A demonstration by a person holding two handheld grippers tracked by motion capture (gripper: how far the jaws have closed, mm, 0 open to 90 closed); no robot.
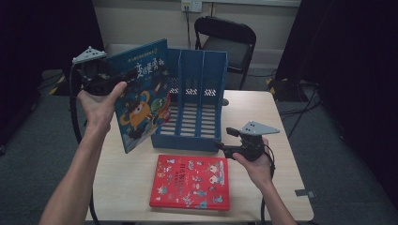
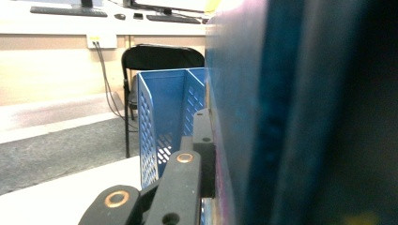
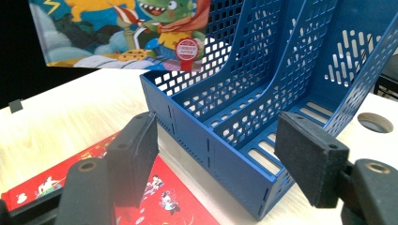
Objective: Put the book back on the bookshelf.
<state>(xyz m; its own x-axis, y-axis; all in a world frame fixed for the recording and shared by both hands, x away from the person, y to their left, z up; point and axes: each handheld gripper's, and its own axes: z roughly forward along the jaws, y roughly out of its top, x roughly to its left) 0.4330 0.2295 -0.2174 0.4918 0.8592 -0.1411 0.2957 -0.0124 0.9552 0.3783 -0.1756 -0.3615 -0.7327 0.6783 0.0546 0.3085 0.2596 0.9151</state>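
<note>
The left gripper (image 1: 105,83) clamps a blue book (image 1: 141,93) upright at the rack's (image 1: 197,126) nine o'clock. To slot it well, keep the book vertical over a compartment. The right gripper (image 1: 224,146), jaws apart, could steady the rack's five o'clock corner; a red book (image 1: 190,183) lies at six.

Beyond the pale wooden table (image 1: 281,122), at twelve o'clock, a black folding chair (image 1: 225,40) stands against the cream wall. A white socket (image 1: 191,5) sits on the wall just above it, with a dark cable (image 1: 188,26) hanging down. Black curtains (image 1: 356,56) close off the three o'clock side. Grey carpet (image 1: 28,140) lies all around. A small grey tab of tape (image 1: 305,192) sits at the table's five o'clock corner, and a round cable hole (image 3: 374,122) is cut in the top.
</note>
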